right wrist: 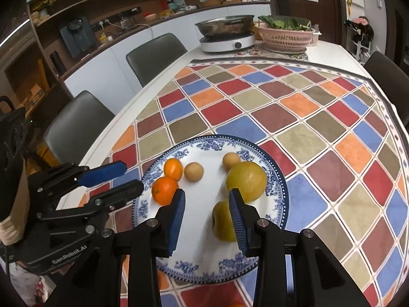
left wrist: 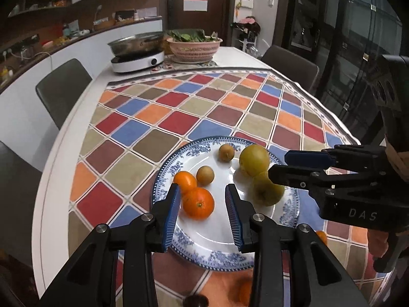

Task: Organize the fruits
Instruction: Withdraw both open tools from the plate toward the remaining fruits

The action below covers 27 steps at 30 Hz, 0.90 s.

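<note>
A blue-and-white plate (left wrist: 288,212) (right wrist: 278,179) sits on the chequered cloth and holds two oranges (left wrist: 198,203) (right wrist: 165,190), two small brown fruits (left wrist: 204,175) (right wrist: 193,171) and two yellow-green apples (left wrist: 254,160) (right wrist: 246,181). My left gripper (left wrist: 202,213) is open above the near orange, with nothing held. My right gripper (right wrist: 207,217) is open over the plate, its right finger beside the nearer apple (right wrist: 222,222), with nothing held. Each gripper shows in the other's view, the right one (left wrist: 281,165) and the left one (right wrist: 130,176).
A hotpot cooker (left wrist: 138,56) (right wrist: 227,35) and a pink basket of greens (left wrist: 194,46) (right wrist: 286,34) stand at the table's far end. Dark chairs (left wrist: 61,89) (right wrist: 153,56) line the left side. Another orange (left wrist: 321,238) lies on the cloth by the plate.
</note>
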Each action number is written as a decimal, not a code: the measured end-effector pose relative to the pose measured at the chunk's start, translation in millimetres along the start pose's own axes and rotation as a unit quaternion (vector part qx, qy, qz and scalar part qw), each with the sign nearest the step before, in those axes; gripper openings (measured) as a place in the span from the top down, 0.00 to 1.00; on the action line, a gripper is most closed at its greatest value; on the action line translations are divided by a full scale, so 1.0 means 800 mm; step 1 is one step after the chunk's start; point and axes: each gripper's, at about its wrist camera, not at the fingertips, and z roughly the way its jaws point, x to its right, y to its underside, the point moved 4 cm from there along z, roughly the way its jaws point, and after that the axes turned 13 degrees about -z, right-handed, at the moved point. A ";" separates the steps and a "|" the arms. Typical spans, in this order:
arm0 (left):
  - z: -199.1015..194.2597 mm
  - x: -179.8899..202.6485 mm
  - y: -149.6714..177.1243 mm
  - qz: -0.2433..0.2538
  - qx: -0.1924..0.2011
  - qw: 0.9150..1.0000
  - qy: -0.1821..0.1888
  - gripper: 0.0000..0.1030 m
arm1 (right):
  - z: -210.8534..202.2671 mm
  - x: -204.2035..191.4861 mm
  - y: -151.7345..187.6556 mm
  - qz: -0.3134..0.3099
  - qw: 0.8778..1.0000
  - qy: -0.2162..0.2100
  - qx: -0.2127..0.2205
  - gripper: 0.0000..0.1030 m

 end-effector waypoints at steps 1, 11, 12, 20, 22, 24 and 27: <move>-0.006 0.001 0.001 -0.002 0.004 1.000 0.002 0.64 | -0.006 -0.003 0.000 -0.003 1.000 0.001 0.004 0.64; -0.076 0.018 0.008 -0.005 0.051 0.999 0.007 0.55 | -0.069 -0.027 0.003 -0.020 0.999 0.013 0.040 0.64; -0.081 0.019 0.009 -0.006 0.054 0.998 0.007 0.54 | -0.075 -0.029 0.003 -0.021 0.999 0.014 0.042 0.64; -0.132 0.017 0.025 -0.004 0.080 0.997 0.004 0.48 | -0.115 -0.061 0.013 -0.032 0.997 0.017 0.064 0.59; -0.144 0.014 0.029 -0.001 0.087 0.996 0.003 0.47 | -0.123 -0.071 0.015 -0.036 0.997 0.014 0.069 0.59; -0.154 0.012 0.032 0.001 0.094 0.996 0.000 0.45 | -0.129 -0.081 0.019 -0.039 0.996 0.015 0.072 0.59; -0.169 0.006 0.039 0.003 0.103 0.995 -0.003 0.42 | -0.138 -0.097 0.024 -0.043 0.996 0.015 0.077 0.54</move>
